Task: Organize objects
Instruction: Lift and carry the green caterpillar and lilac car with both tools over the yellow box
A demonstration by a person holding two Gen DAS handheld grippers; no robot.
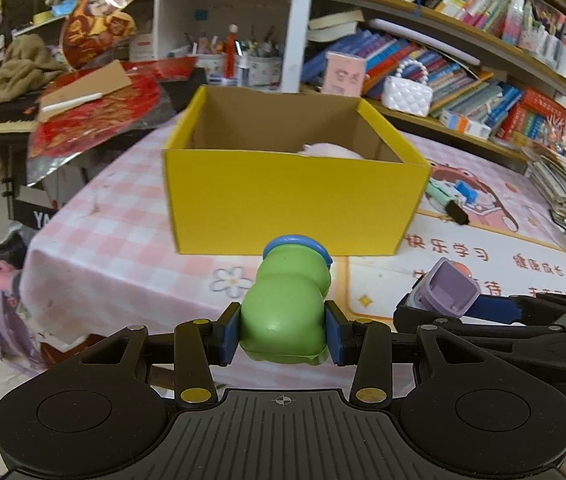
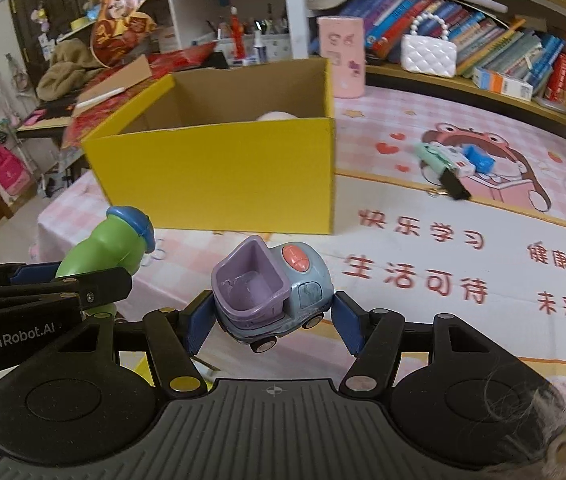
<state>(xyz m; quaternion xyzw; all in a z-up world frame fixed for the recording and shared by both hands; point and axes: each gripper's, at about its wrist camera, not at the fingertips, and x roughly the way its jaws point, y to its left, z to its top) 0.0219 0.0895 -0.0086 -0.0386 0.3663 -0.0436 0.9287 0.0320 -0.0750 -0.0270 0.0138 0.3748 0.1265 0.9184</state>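
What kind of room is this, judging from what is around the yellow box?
Probably a child's study or bedroom at home. Crowded bookshelves line the wall, a pink checked cloth with a cartoon learning mat covers the table, and pen holders stand behind the yellow box.

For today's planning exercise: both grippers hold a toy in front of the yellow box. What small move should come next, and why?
Probably carry both toys forward and up over the yellow box rim. The left gripper clamps the green toy and the right gripper holds the toy car, both short of the near wall, and the box is open-topped.
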